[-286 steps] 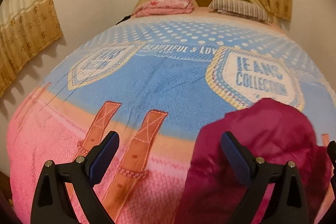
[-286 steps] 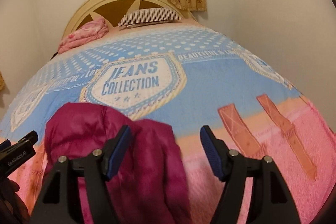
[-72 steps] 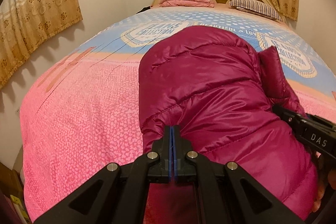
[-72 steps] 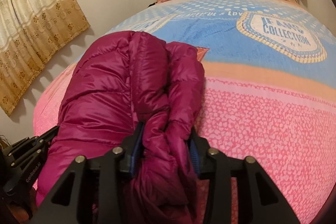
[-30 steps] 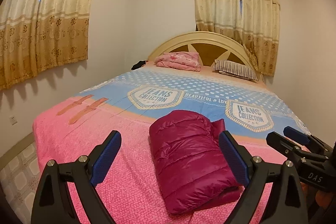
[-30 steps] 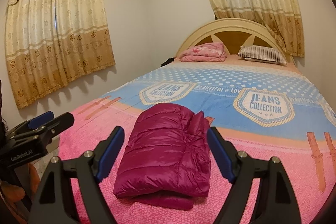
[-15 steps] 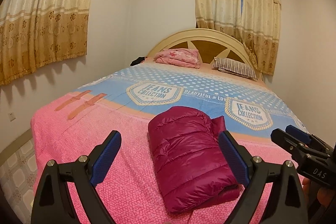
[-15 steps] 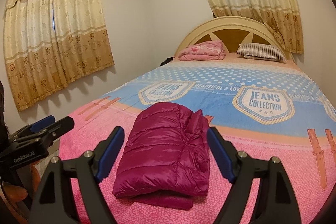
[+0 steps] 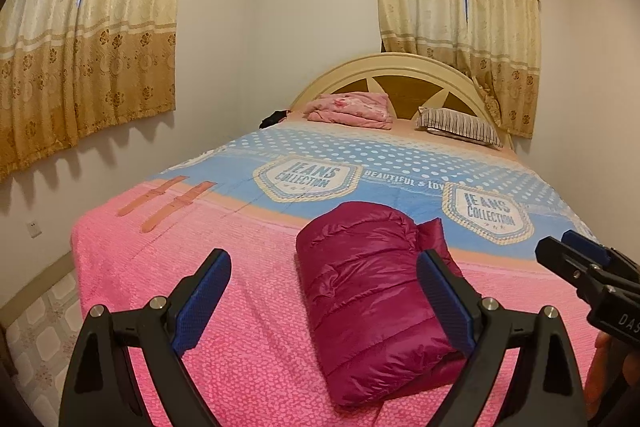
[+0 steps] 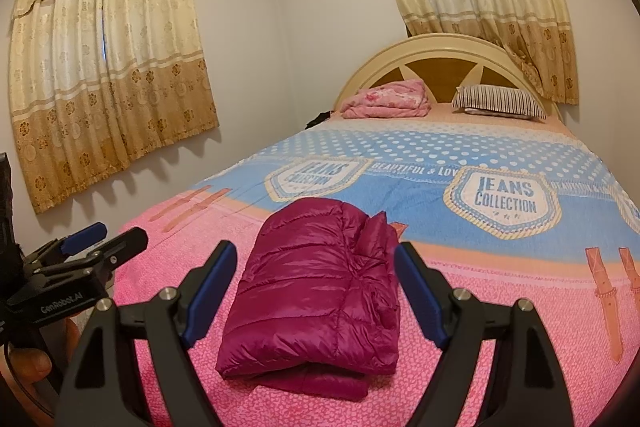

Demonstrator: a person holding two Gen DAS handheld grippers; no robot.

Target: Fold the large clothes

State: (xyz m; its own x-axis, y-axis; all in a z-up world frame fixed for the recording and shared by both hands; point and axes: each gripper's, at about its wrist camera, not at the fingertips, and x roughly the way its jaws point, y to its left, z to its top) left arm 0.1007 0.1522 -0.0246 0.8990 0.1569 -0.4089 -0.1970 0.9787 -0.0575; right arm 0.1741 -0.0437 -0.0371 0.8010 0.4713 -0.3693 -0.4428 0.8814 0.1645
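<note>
Now both released, left gripper and right gripper face the pink-and-blue bedspread beneath beige curtains.

A folded magenta puffer jacket lies on the pink near part of the bedspread, low and right of centre in the frame. The left gripper fills the bottom edge, its blue-padded jaws spread wide with nothing between them. The right gripper enters at the right edge. Toward the upper centre, a pink blanket and a striped pillow rest against the cream headboard. Beige curtains hang at upper left and upper right.
</note>
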